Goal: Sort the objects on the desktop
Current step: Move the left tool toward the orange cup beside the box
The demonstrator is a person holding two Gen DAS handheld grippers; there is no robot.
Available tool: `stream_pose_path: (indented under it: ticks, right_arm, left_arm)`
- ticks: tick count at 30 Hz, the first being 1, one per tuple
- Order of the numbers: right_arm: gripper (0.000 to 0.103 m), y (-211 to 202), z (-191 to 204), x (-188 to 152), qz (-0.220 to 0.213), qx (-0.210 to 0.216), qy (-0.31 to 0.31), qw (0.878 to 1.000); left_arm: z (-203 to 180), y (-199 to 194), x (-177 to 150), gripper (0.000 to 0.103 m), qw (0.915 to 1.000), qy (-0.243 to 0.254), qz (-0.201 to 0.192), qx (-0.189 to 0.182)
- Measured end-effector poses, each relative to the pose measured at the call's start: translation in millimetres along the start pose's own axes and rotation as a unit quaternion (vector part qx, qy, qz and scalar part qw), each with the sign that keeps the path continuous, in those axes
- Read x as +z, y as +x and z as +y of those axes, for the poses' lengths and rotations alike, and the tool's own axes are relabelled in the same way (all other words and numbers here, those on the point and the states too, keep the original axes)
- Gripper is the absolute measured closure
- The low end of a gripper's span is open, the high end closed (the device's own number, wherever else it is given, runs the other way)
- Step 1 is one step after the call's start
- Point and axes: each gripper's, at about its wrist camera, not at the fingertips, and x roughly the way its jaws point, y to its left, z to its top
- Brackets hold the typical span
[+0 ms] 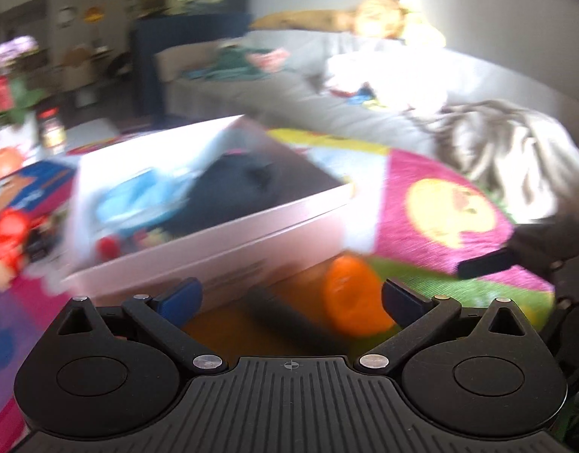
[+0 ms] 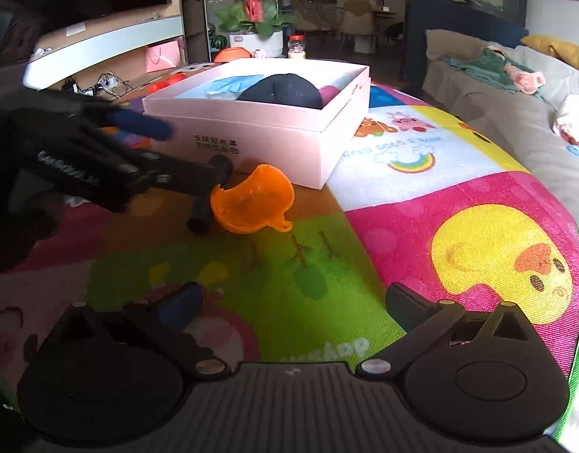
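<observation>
An orange funnel lies on its side on the colourful play mat, just in front of a pale pink open box. A dark cylinder lies against the funnel's left side. Inside the box are a black cap and something blue. In the blurred left wrist view my left gripper is open, and the funnel and the cylinder sit between its fingers, ungripped. The right wrist view shows that left gripper reaching in from the left. My right gripper stands open over the green patch, short of the funnel.
A grey sofa strewn with clothes runs along the right edge of the mat. Behind the box stand a flower pot, a jar and an orange bowl. A colourful toy carton lies left of the box.
</observation>
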Motion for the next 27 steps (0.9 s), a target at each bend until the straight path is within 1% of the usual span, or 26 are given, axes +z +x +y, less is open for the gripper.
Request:
stream_pose_path:
  ticks: [2,3,4,7,8,10,11,12,13,14,17,18,19,22,24,27]
  right_arm:
    - [0.000,2,3,0,0.002,-0.004,-0.006,1.000]
    - [0.000,2,4,-1,0.002,-0.004,-0.008,1.000]
    - [0.000,2,4,0,0.001,-0.002,-0.009,1.000]
    - [0.000,2,2,-1,0.000,0.001,-0.006,1.000]
    - [0.000,2,2,-1,-0.001,0.002,-0.005,1.000]
    - [0.000,3,1,0,-0.001,0.002,-0.005,1.000]
    - [0.000,3,1,0,-0.001,0.002,-0.005,1.000]
    - [0.000,3,1,0,-0.001,0.002,-0.005,1.000]
    - [0.000,3,1,0,-0.001,0.002,-0.005,1.000]
    - [0.000,3,3,-1,-0.001,0.002,-0.009,1.000]
    - [0.000,3,3,0,0.000,0.004,-0.010,1.000]
    - [0.000,3,3,0,0.000,0.003,-0.011,1.000]
    - [0.000,3,3,0,0.000,0.003,-0.012,1.000]
    - [0.000,2,2,0,0.000,0.007,-0.014,1.000]
    - [0.000,0,2,0,-0.002,0.017,-0.015,1.000]
    - [0.000,-2,2,-1,-0.002,0.022,-0.018,1.000]
  left_arm:
    - [-1,9,3,0.000,0.9996,0.004,-0.001,-0.029]
    - [1,14,3,0.000,0.9986,0.000,0.003,-0.052]
    - [2,17,2,0.000,0.9980,-0.001,0.006,-0.062]
    - [0,17,-5,0.000,0.9974,0.011,0.007,-0.071]
    - [-1,15,-7,0.000,0.9969,0.014,0.019,-0.075]
    - [-1,11,-15,0.000,0.9933,0.016,0.047,-0.105]
    - [-3,7,-20,0.000,0.9921,0.023,0.051,-0.112]
    - [-8,1,-26,0.000,0.9925,0.037,0.047,-0.106]
    - [-10,-4,-29,0.000,0.9942,0.046,0.035,-0.090]
    - [-10,-7,-30,0.000,0.9952,0.052,0.031,-0.076]
    - [-11,-5,-28,0.000,0.9967,0.079,0.018,-0.012]
    - [-13,-1,-27,0.000,0.9958,0.089,0.018,0.007]
    - [-13,3,-25,0.000,0.9953,0.093,0.022,0.017]
    - [-15,12,-22,0.000,0.9943,0.093,0.034,0.040]
    - [-15,12,-23,0.000,0.9914,0.100,0.043,0.073]
    - [-11,-3,-31,0.000,0.9860,0.106,0.040,0.122]
